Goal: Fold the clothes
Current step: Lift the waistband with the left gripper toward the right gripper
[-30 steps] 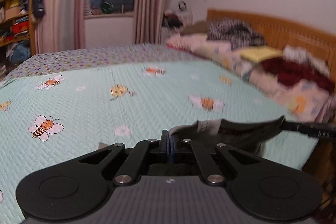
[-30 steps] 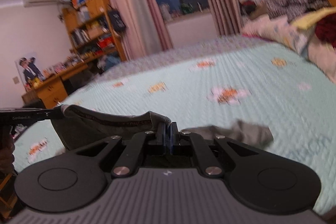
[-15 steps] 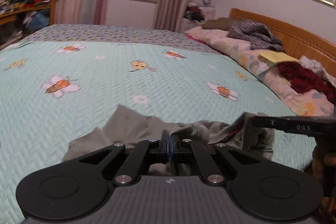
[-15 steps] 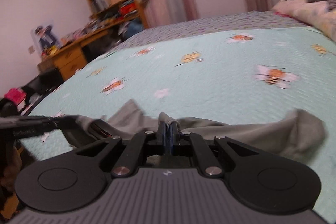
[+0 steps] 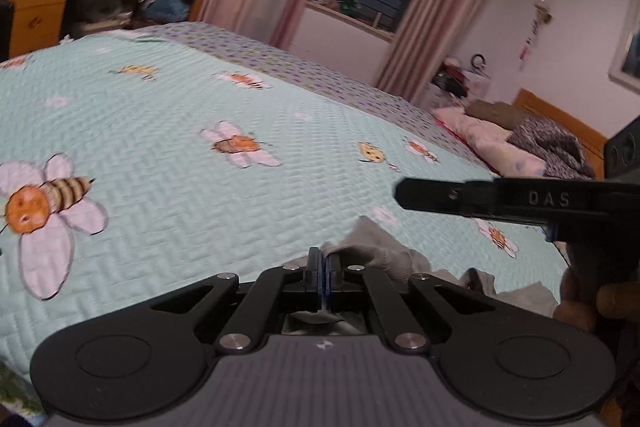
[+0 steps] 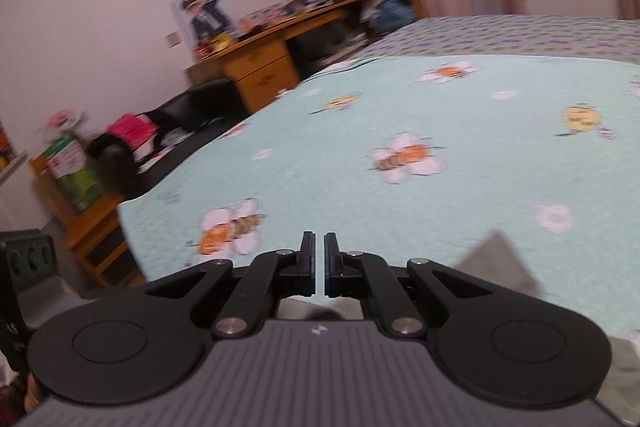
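Observation:
A grey garment [image 5: 384, 255] lies bunched on the mint bee-print quilt [image 5: 180, 211] just past my left gripper [image 5: 323, 259], which is shut on a fold of it. In the left wrist view my right gripper [image 5: 404, 193] comes in from the right, above the garment, with no cloth at its tip. In its own view the right gripper [image 6: 319, 247] has its jaws almost together, with only a thin slit and nothing in it. A grey corner of the garment [image 6: 496, 263] shows to its right, and more lies beneath it.
A person's hand [image 5: 580, 299] holds the right gripper's handle. The bed's near corner [image 6: 128, 211] drops off to the left. Beyond it stand a dark seat with pink things [image 6: 132, 131] and a wooden desk [image 6: 260, 71]. Pillows and clothes [image 5: 520, 147] are heaped by the headboard.
Both views have swung left across the bed. The right gripper, which was clamped on the garment's edge, now has no cloth in it. The garment has sunk into a bunch by the left gripper.

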### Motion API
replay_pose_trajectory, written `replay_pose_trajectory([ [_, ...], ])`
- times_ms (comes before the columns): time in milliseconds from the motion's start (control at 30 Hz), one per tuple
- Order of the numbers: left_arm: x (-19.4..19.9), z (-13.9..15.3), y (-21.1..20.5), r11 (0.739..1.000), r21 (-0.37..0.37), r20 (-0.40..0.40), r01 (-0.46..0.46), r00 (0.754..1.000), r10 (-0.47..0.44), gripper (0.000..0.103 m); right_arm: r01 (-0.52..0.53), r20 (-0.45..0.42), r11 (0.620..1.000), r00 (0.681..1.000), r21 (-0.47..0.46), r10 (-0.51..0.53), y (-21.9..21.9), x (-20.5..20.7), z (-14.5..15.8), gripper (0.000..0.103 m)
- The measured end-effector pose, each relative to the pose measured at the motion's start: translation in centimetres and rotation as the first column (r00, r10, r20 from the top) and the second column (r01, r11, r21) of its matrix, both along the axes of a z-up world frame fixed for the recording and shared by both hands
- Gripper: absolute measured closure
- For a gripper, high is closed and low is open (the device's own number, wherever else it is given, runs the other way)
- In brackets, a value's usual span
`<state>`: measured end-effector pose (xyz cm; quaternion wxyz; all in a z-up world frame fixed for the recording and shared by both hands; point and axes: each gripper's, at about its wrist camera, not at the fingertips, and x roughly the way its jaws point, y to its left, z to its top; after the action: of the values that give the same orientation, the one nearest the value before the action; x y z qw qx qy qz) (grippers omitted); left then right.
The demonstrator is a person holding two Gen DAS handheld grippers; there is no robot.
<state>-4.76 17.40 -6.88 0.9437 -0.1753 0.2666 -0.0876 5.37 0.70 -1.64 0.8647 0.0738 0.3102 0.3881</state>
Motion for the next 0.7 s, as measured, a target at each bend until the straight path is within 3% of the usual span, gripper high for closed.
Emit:
replay_pose_trajectory([
  [267,0.1,-1.2,1.6,0.999,-0.032,-0.027,-0.034,0.999,0.033,0.103,-0.004,0.008,1.000,1.000,-0.019,0.004,0.8,0.0,0.4,0.099],
  [700,1.1,-1.4,-1.4,1.000,0.026,-0.033,0.011,0.999,-0.011,0.103,0.218,0.056,0.976,0.974,0.005,-0.218,-7.8,0.0,0.4,0.099],
])
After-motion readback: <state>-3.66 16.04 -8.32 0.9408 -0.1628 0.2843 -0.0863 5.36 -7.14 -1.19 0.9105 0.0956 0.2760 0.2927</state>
